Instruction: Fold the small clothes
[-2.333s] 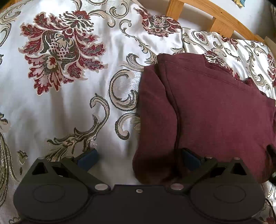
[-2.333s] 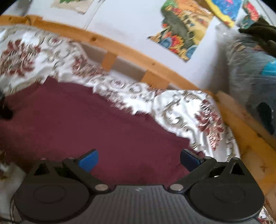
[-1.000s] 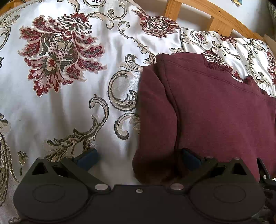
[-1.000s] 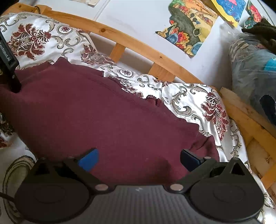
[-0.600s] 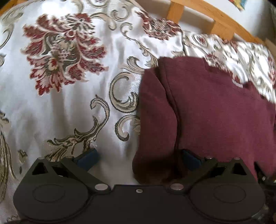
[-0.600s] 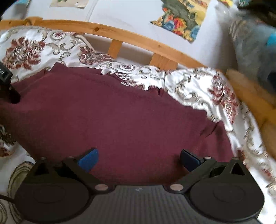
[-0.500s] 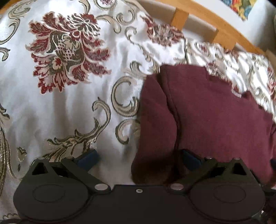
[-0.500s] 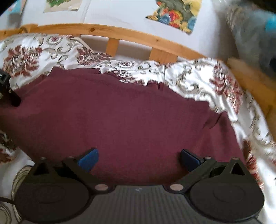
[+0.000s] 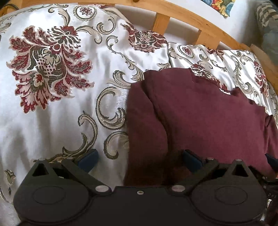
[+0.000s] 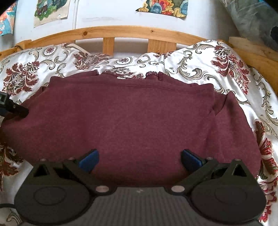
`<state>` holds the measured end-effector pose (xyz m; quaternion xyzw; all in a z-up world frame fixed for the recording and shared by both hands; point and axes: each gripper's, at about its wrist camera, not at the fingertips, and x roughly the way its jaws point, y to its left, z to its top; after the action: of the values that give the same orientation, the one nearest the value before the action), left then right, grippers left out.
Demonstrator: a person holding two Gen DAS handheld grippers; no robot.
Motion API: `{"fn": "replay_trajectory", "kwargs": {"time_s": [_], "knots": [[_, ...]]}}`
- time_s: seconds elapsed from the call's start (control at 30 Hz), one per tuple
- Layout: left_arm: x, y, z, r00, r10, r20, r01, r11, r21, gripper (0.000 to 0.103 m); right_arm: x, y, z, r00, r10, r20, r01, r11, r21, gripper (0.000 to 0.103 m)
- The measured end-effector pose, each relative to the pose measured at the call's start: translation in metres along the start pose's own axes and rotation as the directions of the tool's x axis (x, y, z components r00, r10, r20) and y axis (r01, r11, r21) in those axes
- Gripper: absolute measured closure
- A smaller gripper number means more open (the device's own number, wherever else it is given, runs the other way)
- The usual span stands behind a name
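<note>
A maroon sweatshirt (image 10: pixel 135 118) lies folded into a wide rectangle on the floral bedspread; it also shows in the left wrist view (image 9: pixel 205 118). My left gripper (image 9: pixel 139 159) is open over the garment's near left corner, its right finger on the cloth and its left finger over the bedspread. My right gripper (image 10: pixel 139 159) is open and empty, low over the garment's near edge, both fingers above the cloth. The left gripper's tip (image 10: pixel 12 107) shows at the left edge of the right wrist view.
The white satin bedspread with red floral pattern (image 9: pixel 52 73) covers the bed. A wooden slatted headboard (image 10: pixel 121 33) runs along the back, with pictures on the wall (image 10: pixel 163 7) above. A bundle of grey plastic-wrapped stuff (image 10: pixel 255 19) sits at the back right.
The right wrist view has swung left and squared up over the garment's near edge. The left gripper has pulled back slightly. Both grippers stay open.
</note>
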<state>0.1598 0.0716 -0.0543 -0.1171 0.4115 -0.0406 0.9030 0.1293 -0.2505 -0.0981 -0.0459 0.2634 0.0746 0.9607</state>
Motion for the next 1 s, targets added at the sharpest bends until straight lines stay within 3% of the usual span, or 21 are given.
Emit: {"fn": "replay_trajectory", "kwargs": {"time_s": [0.2,0.37,0.47,0.6,0.67,0.73,0.87,1.0], "knots": [[0.002,-0.001,0.004,0.999,0.017,-0.032,-0.018,1.000,-0.005,0.002,0.000,-0.002,0.000,1.000,0.009,0.000,-0.009,1.000,0.011,0.000],[0.002,-0.010,0.010,0.997,0.037,-0.070,-0.035,0.999,0.024,0.013,0.001,-0.004,0.000,1.000,0.016,0.002,-0.016,1.000,0.018,0.000],[0.002,-0.011,0.013,0.996,0.011,-0.086,-0.010,1.000,0.012,0.029,0.001,-0.003,-0.001,1.000,0.019,0.004,-0.019,1.000,0.022,0.000],[0.001,-0.014,0.016,0.993,-0.032,-0.116,0.029,0.999,-0.027,0.057,0.001,-0.004,-0.001,1.000,0.024,0.005,-0.024,0.999,0.028,0.000],[-0.002,-0.017,0.018,0.992,-0.026,-0.121,0.020,0.998,-0.053,0.068,0.001,-0.004,-0.001,1.000,0.025,0.006,-0.025,0.999,0.031,0.000],[-0.009,-0.023,0.021,0.994,-0.007,-0.109,0.000,0.998,-0.060,0.086,0.001,-0.004,-0.001,1.000,0.024,0.007,-0.025,0.999,0.030,0.000],[-0.029,-0.055,0.030,0.998,0.041,-0.037,-0.039,0.998,0.047,0.090,0.001,-0.004,-0.001,1.000,0.027,0.006,-0.028,0.999,0.032,0.000],[-0.049,-0.092,0.046,0.999,-0.006,0.033,0.002,0.991,0.132,0.092,-0.004,-0.011,0.001,0.998,0.056,0.011,-0.057,0.996,0.070,0.000]]}}
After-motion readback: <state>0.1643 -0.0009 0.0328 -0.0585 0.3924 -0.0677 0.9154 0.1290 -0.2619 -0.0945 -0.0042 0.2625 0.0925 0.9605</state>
